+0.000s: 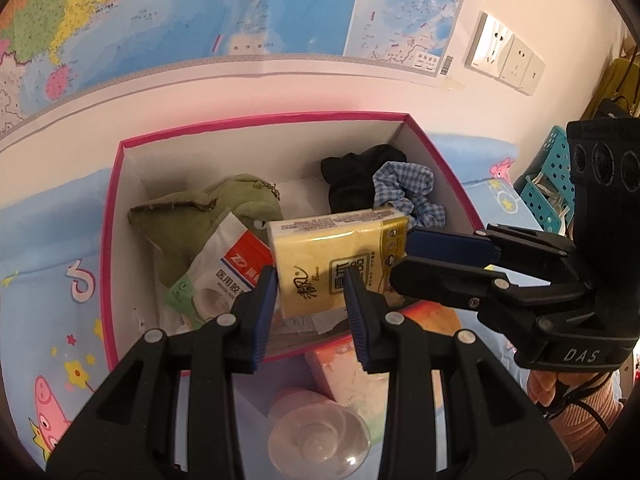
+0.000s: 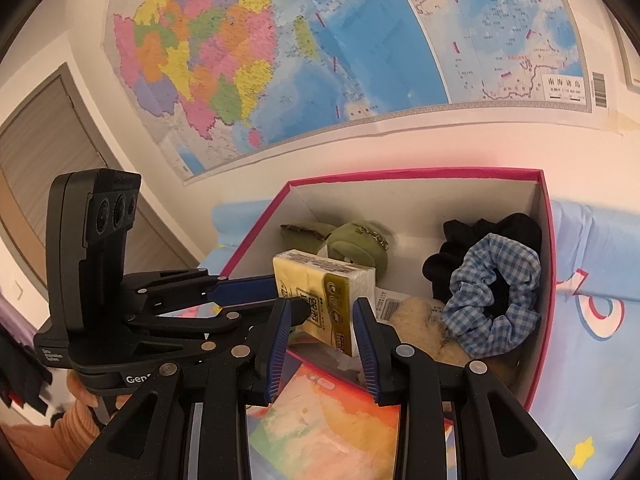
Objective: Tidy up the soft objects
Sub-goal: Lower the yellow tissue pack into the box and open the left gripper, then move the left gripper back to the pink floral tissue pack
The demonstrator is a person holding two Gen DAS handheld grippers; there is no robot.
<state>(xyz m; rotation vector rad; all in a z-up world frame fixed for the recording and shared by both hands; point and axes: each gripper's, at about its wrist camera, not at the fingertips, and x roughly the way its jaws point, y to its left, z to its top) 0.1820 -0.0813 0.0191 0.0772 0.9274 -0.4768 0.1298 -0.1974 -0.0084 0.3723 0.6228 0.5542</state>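
Straddling the pack [image 2: 316,276] at its gold end: right gripper [image 2: 322,306], half open. Left gripper [image 1: 312,276], half open, reaches in from the left. Whether either grips: cannot tell. Pack hangs tilted over box [image 2: 400,172], long axis left-right. Scrunchie [image 2: 492,280] far right.

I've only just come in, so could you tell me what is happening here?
A person with a claw in each hand is sorting soft things into a pink-rimmed box. The left claw and the right claw both straddle one yellow tissue pack from opposite sides, above the box. Which claw actually bears it is unclear. Already inside lie a green plush toy, a black cloth and a blue checked scrunchie.
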